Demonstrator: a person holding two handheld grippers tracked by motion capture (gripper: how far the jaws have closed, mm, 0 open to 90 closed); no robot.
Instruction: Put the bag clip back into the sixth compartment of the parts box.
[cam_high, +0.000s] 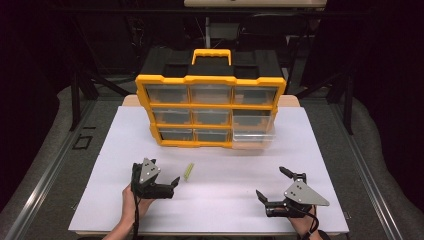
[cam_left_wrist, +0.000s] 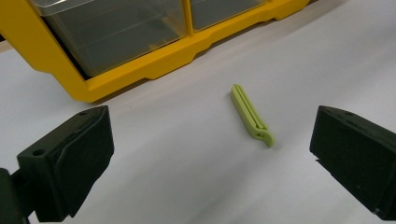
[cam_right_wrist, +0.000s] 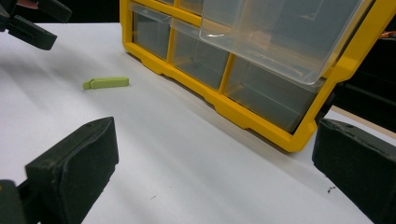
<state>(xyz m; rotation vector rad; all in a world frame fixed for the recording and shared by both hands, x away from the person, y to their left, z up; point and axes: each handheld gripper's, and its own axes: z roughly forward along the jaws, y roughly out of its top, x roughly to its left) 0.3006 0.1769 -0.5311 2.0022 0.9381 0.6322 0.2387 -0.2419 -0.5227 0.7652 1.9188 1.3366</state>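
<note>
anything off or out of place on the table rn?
Two things. One clear drawer at the right of the yellow organizer is pulled out past the frame while the others sit flush. And a small green clip lies loose on the white board, just ahead of the open left claw. No spill or damage visible.

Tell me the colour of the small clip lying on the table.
Light green. The clip shows best in the left gripper view, lying on the white table.

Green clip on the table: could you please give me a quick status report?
Both hand-held grippers, left and right, open, empty. Green clip flat on table, ahead of left. One drawer pulled out. Nothing blocking.
</note>
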